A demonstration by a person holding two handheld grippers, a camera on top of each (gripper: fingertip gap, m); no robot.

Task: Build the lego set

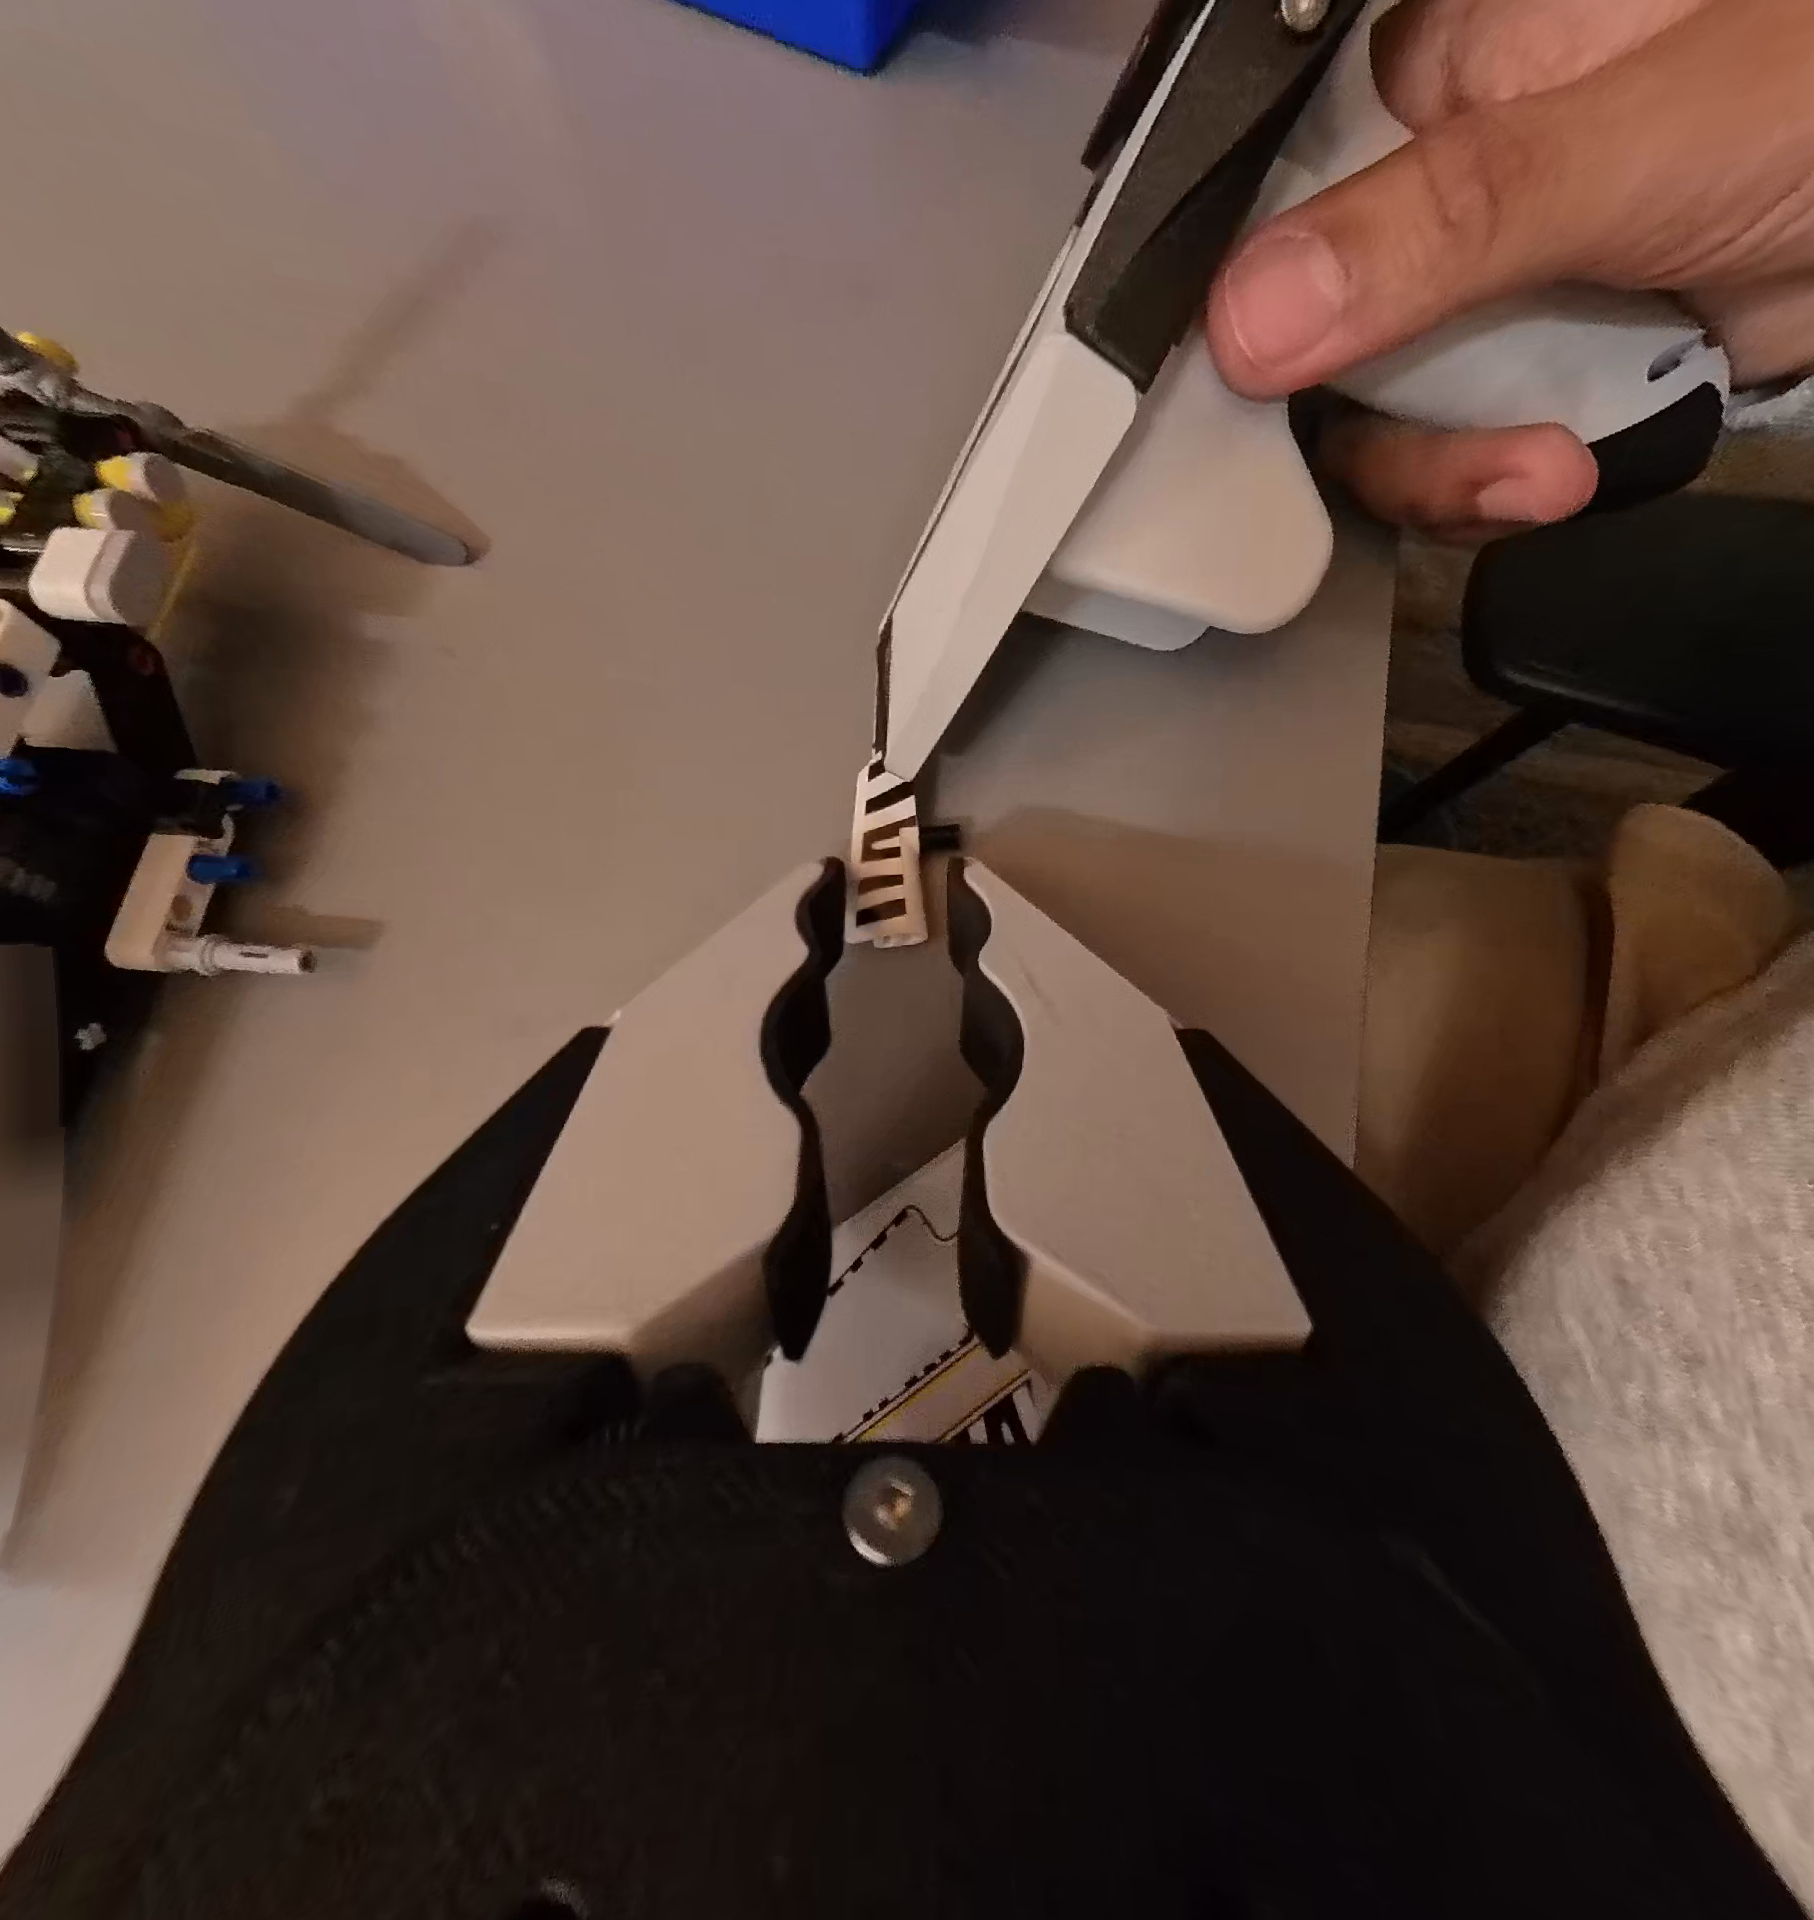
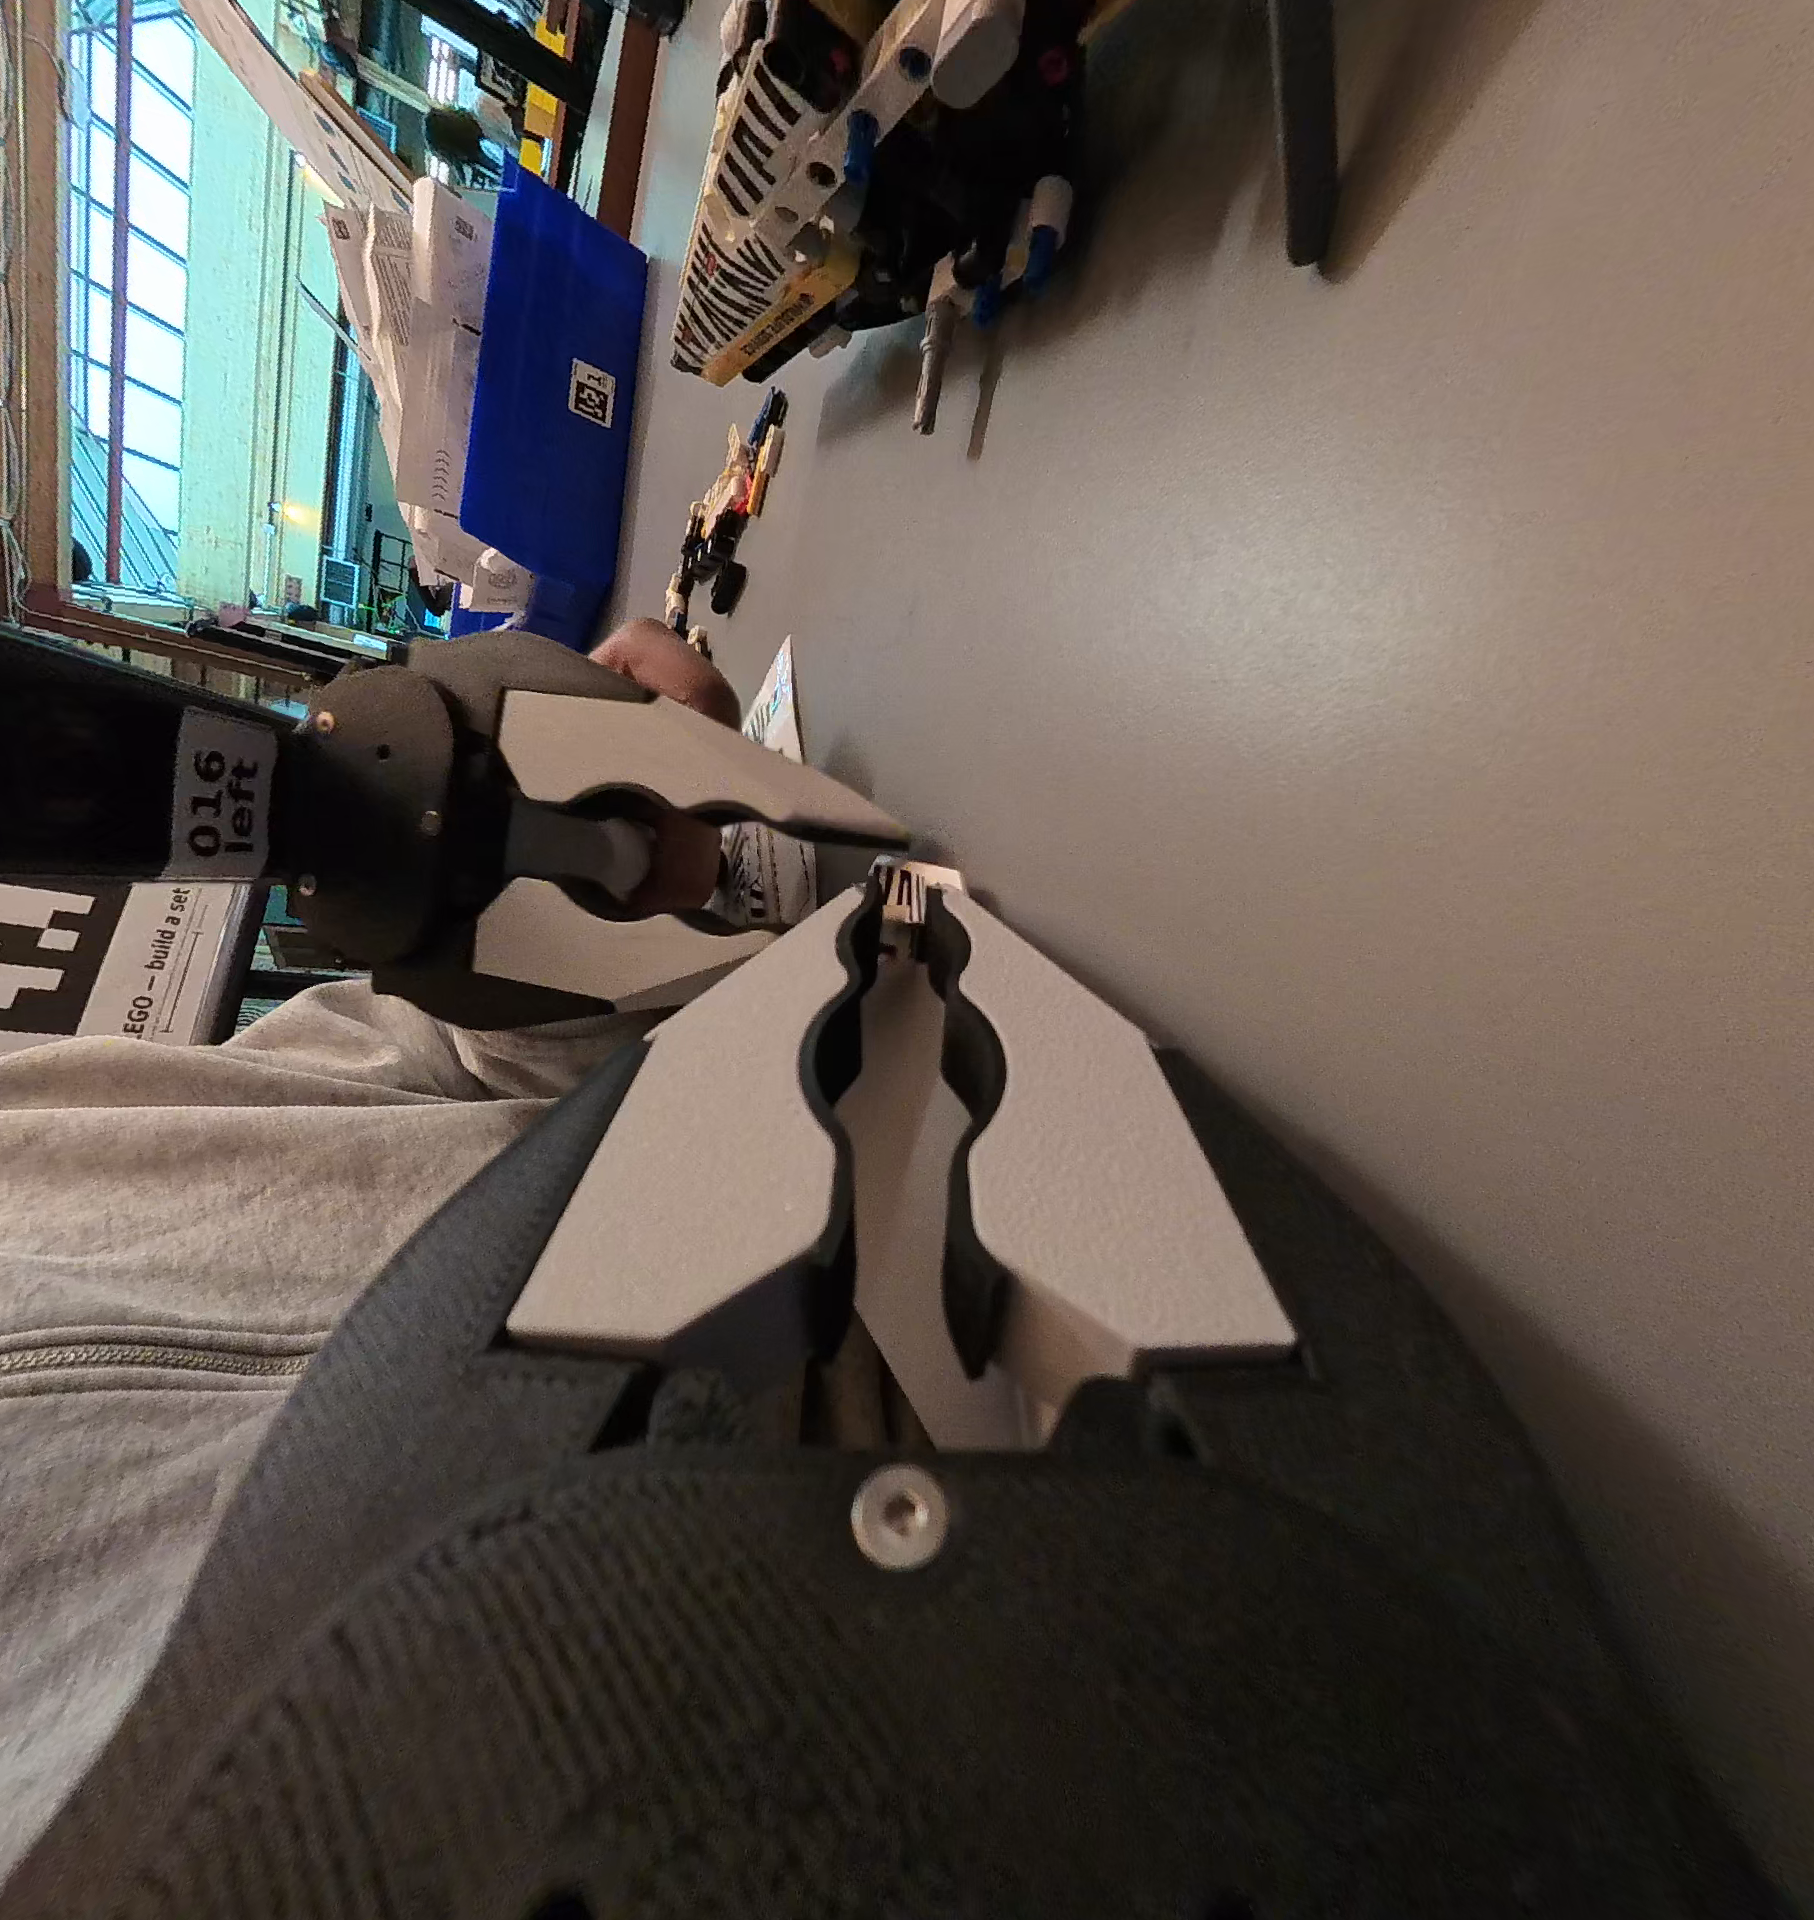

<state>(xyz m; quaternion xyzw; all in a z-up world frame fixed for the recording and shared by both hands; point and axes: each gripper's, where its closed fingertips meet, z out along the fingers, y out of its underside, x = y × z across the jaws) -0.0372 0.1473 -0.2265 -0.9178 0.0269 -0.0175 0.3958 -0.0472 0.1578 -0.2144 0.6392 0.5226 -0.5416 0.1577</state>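
A small white Lego piece with black stripes (image 1: 887,883) hangs just above the grey table (image 1: 570,416) near its edge. A black pin (image 1: 947,832) sticks out of its side. My right gripper (image 2: 908,899) is shut on the striped piece (image 2: 903,896); in the left wrist view it comes down from the upper right (image 1: 887,764). My left gripper (image 1: 900,878) is open, with one fingertip on each side of the piece and small gaps showing. The partly built Lego model (image 1: 72,675) stands at the left, also in the right wrist view (image 2: 882,156).
A grey rotor blade (image 1: 311,488) juts from the model. A small Lego sub-assembly (image 2: 726,520) and a blue bin (image 2: 550,364) stand farther off. The instruction booklet (image 1: 913,1320) lies under my left gripper. A hand (image 1: 1505,208) holds the right gripper. The table edge (image 1: 1370,935) runs at the right.
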